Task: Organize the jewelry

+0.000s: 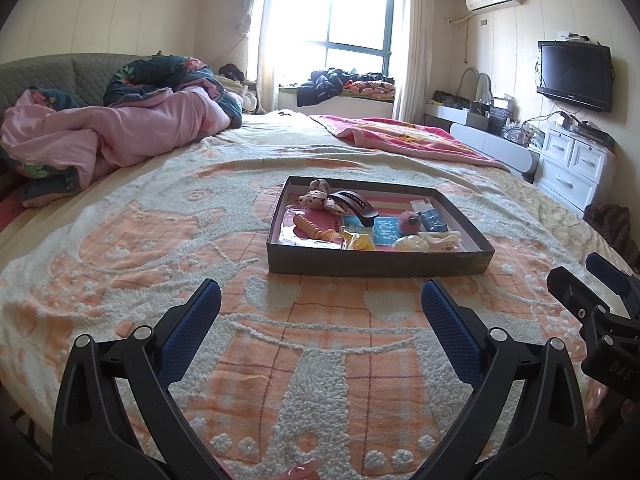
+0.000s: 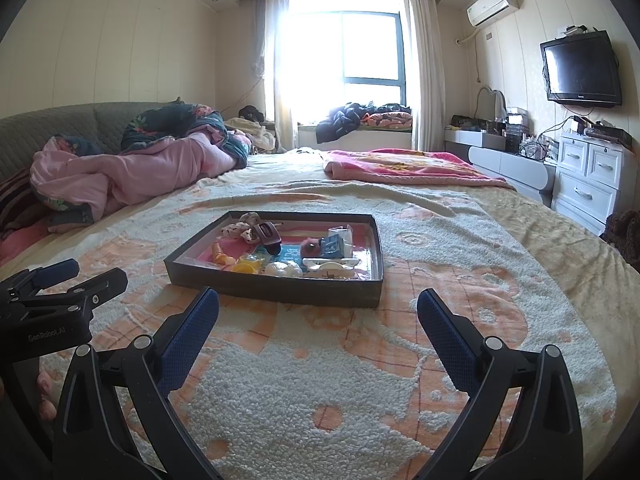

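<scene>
A dark shallow box (image 1: pixel 376 266) sits on the bed ahead of both grippers; it also shows in the right wrist view (image 2: pixel 280 292). In it lie hair accessories: a spotted scrunchie (image 1: pixel 318 196), a dark hair clip (image 1: pixel 356 204), an orange clip (image 1: pixel 310 226), a yellow piece (image 1: pixel 360 240), a pink pom (image 1: pixel 410 222) and a white clip (image 1: pixel 438 240). My left gripper (image 1: pixel 320 312) is open and empty, short of the box. My right gripper (image 2: pixel 318 316) is open and empty, near the box's front wall.
The bed has an orange and white tufted cover (image 1: pixel 200 248). A pink quilt (image 1: pixel 120 132) is heaped at the far left, a pink blanket (image 1: pixel 404 136) at the far right. White drawers (image 1: pixel 572 164) and a wall TV (image 1: pixel 576 76) stand right of the bed.
</scene>
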The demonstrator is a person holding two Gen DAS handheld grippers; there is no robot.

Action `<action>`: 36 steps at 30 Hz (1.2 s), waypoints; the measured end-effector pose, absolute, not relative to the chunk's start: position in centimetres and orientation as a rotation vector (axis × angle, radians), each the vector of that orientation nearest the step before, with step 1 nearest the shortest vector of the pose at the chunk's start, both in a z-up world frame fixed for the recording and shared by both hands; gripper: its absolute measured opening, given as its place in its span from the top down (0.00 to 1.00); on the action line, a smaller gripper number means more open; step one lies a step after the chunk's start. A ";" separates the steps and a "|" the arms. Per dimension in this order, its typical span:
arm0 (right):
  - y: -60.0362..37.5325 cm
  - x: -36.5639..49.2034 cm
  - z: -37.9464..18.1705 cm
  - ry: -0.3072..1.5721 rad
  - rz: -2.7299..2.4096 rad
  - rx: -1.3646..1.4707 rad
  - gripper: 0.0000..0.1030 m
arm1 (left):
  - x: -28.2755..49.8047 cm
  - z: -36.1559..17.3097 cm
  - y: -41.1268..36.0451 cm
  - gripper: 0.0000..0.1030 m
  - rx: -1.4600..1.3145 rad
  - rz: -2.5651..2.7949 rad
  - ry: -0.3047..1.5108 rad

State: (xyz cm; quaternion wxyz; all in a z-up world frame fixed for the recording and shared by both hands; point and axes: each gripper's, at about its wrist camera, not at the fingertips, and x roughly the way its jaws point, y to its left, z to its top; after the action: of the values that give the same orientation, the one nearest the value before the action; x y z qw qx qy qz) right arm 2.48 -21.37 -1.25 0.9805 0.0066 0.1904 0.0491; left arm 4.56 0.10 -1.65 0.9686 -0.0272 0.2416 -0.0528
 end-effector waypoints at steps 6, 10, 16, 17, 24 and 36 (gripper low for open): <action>-21.4 2.5 -1.2 0.385 0.100 0.013 0.06 | 4.5 -1.7 0.1 0.11 -0.059 -0.105 0.490; -21.4 2.5 -1.2 0.385 0.102 0.012 0.06 | 4.6 -1.7 0.3 0.11 -0.059 -0.104 0.491; -21.4 2.5 -1.2 0.387 0.102 0.013 0.06 | 4.6 -1.8 0.4 0.11 -0.057 -0.105 0.490; -21.3 2.5 -1.3 0.387 0.103 0.012 0.06 | 4.7 -1.8 0.5 0.11 -0.057 -0.105 0.491; -21.2 2.6 -1.3 0.386 0.106 0.012 0.06 | 4.6 -1.7 0.4 0.11 -0.055 -0.104 0.489; -21.1 2.6 -1.3 0.388 0.106 0.011 0.06 | 4.6 -1.7 0.3 0.11 -0.056 -0.104 0.488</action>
State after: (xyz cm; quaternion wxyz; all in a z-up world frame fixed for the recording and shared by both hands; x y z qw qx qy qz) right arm 2.57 -21.11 -1.29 0.9798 0.0055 0.1928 0.0527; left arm 4.55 0.29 -1.73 0.9686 -0.0275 0.2417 -0.0516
